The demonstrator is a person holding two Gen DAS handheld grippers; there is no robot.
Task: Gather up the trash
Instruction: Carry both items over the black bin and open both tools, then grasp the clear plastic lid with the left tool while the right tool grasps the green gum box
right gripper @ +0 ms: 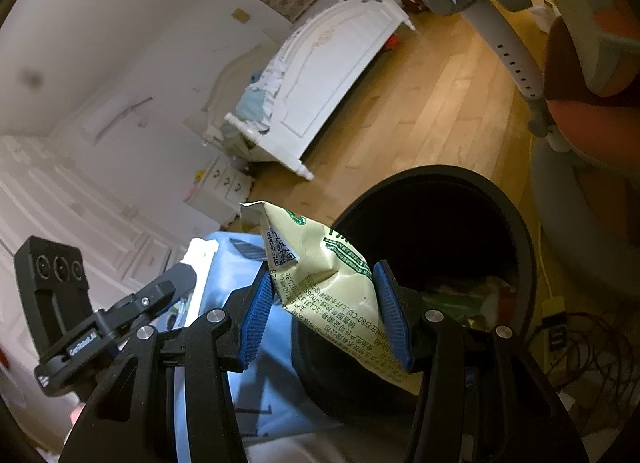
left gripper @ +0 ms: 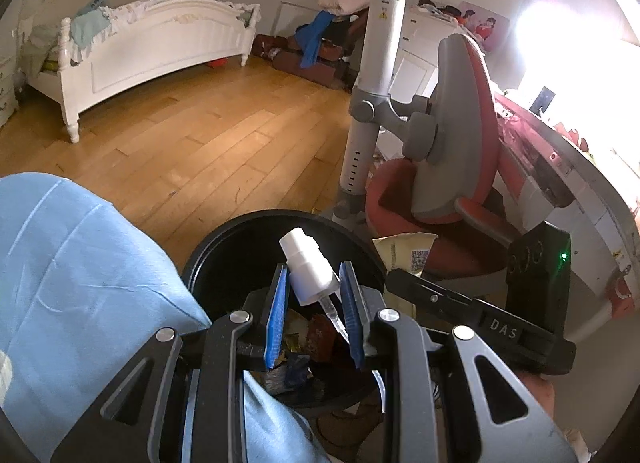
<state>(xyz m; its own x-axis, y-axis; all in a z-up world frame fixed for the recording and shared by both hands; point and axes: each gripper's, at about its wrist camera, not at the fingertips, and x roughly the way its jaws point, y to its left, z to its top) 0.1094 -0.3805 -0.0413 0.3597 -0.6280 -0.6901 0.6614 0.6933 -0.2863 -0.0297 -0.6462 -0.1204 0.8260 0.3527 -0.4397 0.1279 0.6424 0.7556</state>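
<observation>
Left gripper (left gripper: 314, 311): jaws clenched on a white spray pump (left gripper: 310, 271) with its clear dip tube hanging down, held over the mouth of the black bin (left gripper: 224, 239).
Right gripper (right gripper: 326, 313): jaws grasping a crumpled yellow-green wrapper (right gripper: 332, 283), held at the near rim of the bin (right gripper: 516, 223), only partly over the opening.
Bin contents: wrappers already lie at the bottom.
Risk, wrapper: light and wide; if let go here it may catch on the rim or slide down outside onto the floor (left gripper: 180, 135).
Risk, pump: grip sits on a round smooth body; it could twist loose early, but should still land inside.
Risk, crowding: both grippers close together over one opening; a bump could knock either item loose.
Risk, fabric: blue cloth (left gripper: 80, 263) lies just beside the bin; dropped trash may lodge there.
</observation>
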